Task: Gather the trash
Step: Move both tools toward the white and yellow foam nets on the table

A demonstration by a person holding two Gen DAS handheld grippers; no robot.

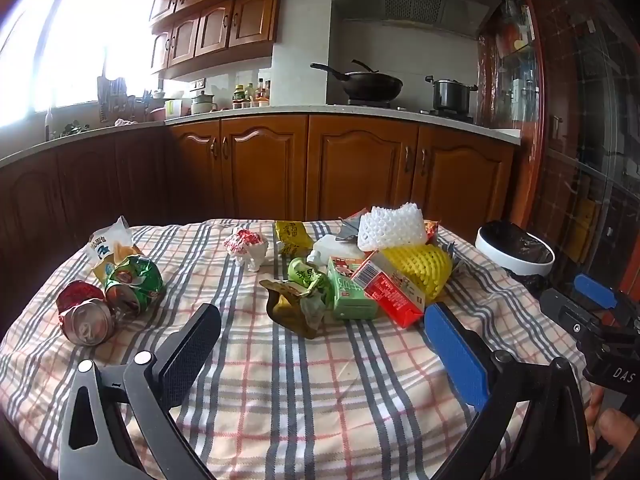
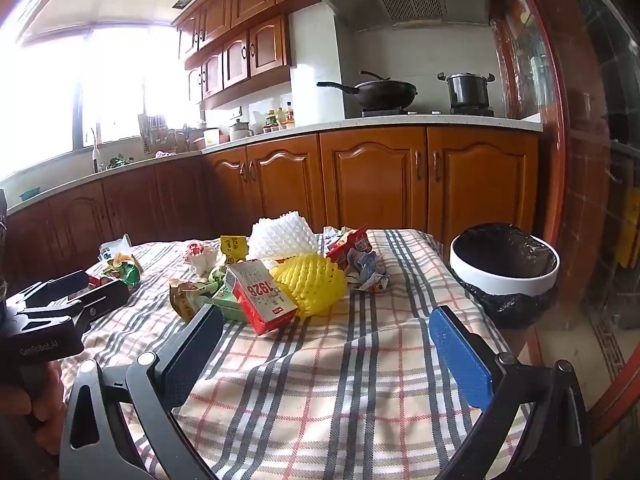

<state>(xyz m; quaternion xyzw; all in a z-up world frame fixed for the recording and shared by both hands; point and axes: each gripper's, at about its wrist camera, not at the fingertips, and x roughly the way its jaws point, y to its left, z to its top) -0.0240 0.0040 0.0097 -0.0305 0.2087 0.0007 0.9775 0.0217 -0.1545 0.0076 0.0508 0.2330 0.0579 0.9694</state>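
Trash heap (image 1: 360,276) at bench (image 1: 280,380) 12 o'clock: crushed cans, cartons, foam nets. Left tool (image 1: 320,344), right tool (image 2: 324,356) both spread apart, empty.

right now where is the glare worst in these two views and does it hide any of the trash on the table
Left wrist view: the window at upper left is blown out white, and the fisheye bends the counter; the crushed can stays clear. Right wrist view: the same window washes out the left side, but the red carton and yellow foam net read sharply.
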